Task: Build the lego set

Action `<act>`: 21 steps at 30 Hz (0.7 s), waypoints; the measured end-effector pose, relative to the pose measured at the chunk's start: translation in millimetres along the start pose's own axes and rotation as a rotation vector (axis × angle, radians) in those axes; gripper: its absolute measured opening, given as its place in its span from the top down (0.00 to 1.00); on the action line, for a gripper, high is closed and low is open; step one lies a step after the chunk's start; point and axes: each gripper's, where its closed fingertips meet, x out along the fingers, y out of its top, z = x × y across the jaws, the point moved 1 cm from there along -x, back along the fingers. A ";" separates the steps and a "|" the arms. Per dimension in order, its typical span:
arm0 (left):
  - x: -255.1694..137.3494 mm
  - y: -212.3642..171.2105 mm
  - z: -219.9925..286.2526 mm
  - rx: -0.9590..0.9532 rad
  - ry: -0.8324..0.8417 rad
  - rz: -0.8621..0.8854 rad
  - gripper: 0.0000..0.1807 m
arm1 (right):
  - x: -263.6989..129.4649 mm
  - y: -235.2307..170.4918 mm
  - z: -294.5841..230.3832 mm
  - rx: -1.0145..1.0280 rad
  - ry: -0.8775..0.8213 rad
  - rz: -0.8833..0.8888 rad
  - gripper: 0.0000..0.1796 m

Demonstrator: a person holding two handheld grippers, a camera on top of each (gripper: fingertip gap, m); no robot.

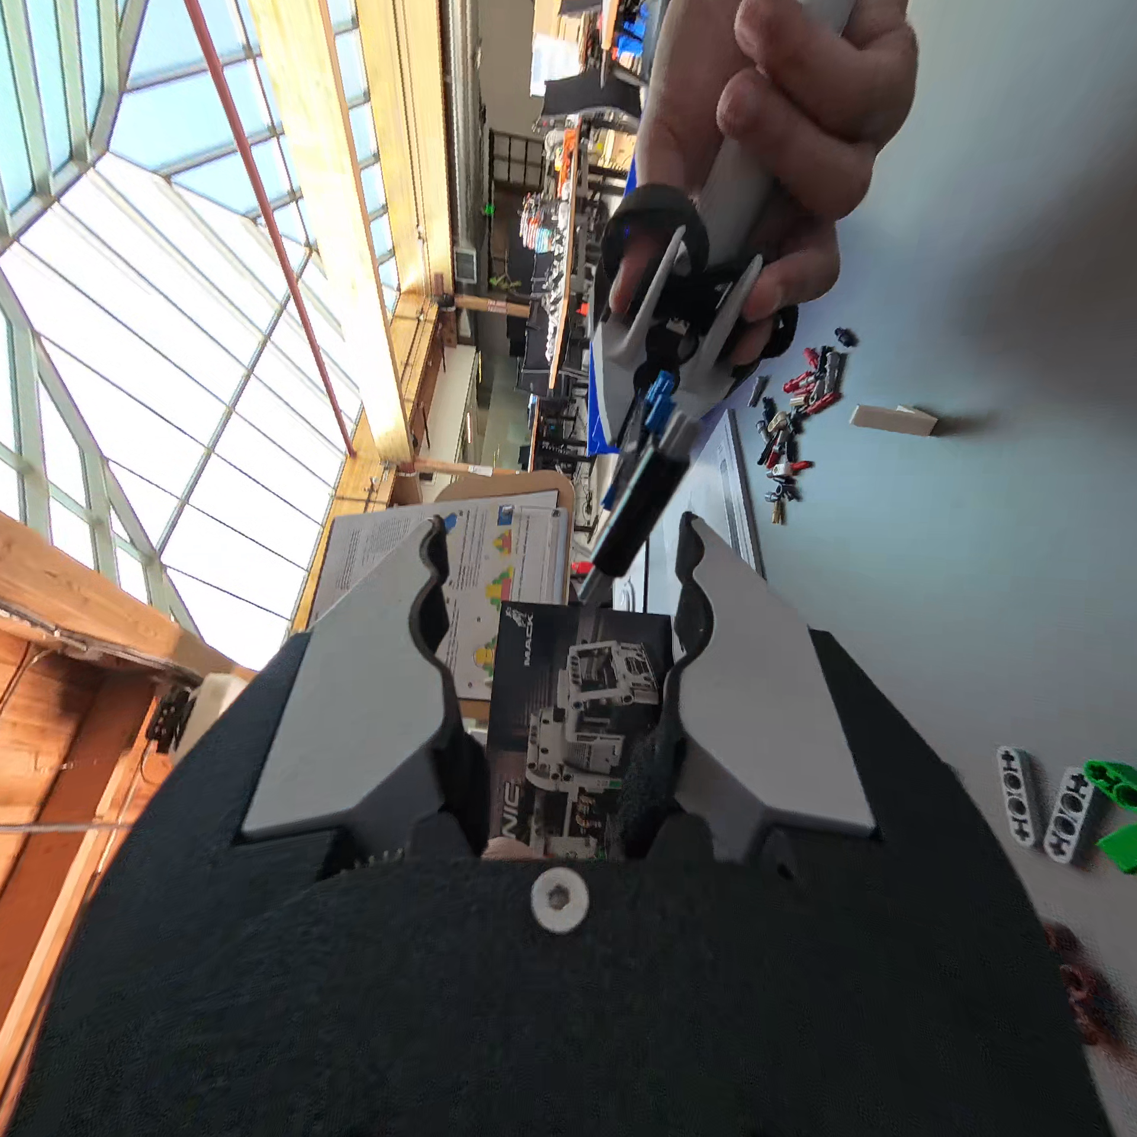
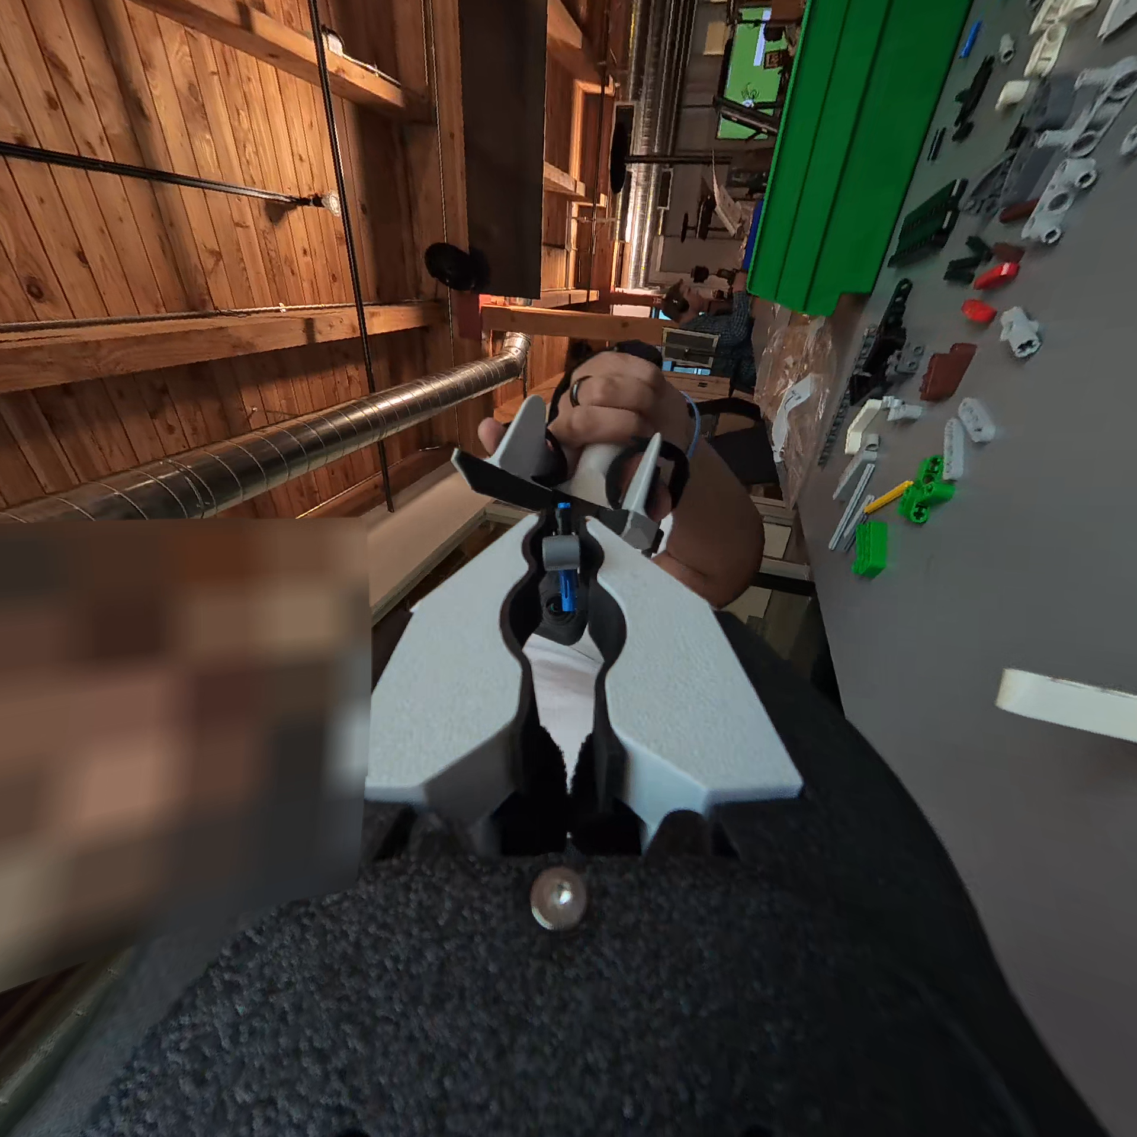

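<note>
In the left wrist view my left gripper (image 1: pixel 563 523) is open and empty, held above the table over the instruction booklet (image 1: pixel 578 726). Just beyond its tips the right gripper (image 1: pixel 661 412), held by a hand, is shut on a small Lego assembly (image 1: pixel 640 492): a black beam with blue pins and a grey connector. In the right wrist view my right gripper (image 2: pixel 561 529) is shut on that assembly (image 2: pixel 560 549), and the left gripper (image 2: pixel 572 492) faces it close by, open, held by a hand.
Loose parts lie on the grey table (image 1: pixel 953 615): a pile of small pins (image 1: pixel 793 424), grey beams (image 1: pixel 1015 800), green pieces (image 1: pixel 1113 793) and a white block (image 1: pixel 892 421). A green tray (image 2: pixel 830 154), several scattered parts (image 2: pixel 984 246) and a yellow axle (image 2: pixel 889 497) show in the right wrist view.
</note>
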 end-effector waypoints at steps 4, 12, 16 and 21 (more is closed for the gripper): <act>4.8 20.9 16.7 0.150 -0.124 0.116 0.63 | -3.3 0.4 6.5 0.004 -0.015 -0.026 0.96; 16.0 26.6 38.5 0.244 -0.206 0.148 0.90 | -3.9 1.0 6.8 -0.034 -0.030 -0.029 0.97; 24.4 21.2 35.6 0.174 -0.155 0.112 0.97 | -11.6 6.2 7.0 -0.054 -0.052 0.000 0.96; 27.8 19.1 38.3 0.139 -0.097 0.093 0.94 | -15.9 4.2 9.6 -0.088 -0.107 -0.027 0.97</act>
